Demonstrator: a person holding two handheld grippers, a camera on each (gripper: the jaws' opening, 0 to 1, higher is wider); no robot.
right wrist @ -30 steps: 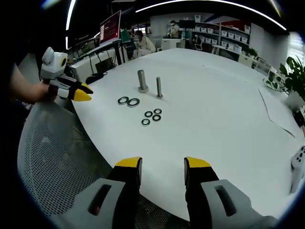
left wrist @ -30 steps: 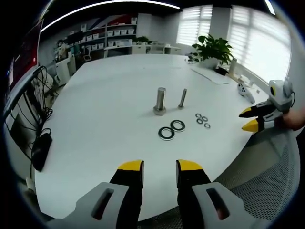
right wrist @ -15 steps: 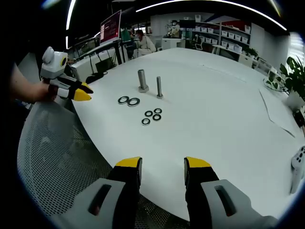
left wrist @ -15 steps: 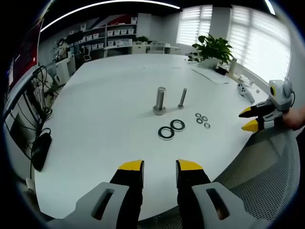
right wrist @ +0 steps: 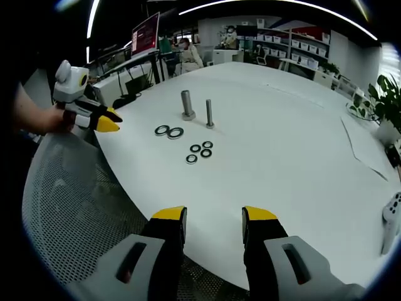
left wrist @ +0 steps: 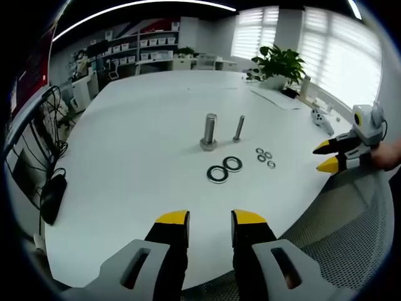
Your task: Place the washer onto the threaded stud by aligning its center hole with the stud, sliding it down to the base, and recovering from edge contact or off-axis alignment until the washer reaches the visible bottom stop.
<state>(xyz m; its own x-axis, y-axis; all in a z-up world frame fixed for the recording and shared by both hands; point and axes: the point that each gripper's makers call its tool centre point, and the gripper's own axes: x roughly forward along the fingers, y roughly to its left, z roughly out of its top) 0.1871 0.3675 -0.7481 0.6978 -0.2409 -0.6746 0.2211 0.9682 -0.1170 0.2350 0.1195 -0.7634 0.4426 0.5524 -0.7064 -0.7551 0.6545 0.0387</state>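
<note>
On the white table (left wrist: 125, 157), washers (left wrist: 224, 169) lie beside two upright studs (left wrist: 239, 128); both tongs (left wrist: 210, 219) (right wrist: 214, 216) gape, empty.

The right claw (right wrist: 213, 221) hangs empty over the near edge of the white desk (right wrist: 294, 157), its yellow-tipped jaws apart. Toward the desk's left edge stand a thick stud (right wrist: 187, 105) and, just beside it, a thin stud (right wrist: 209, 114), both upright. Two large washers (right wrist: 169, 132) lie touching below them, with four small washers (right wrist: 200, 151) clustered near. The left claw (right wrist: 110, 120), in a hand (right wrist: 44, 119), points over the desk's left edge, above a mesh chair (right wrist: 75, 207)
</note>
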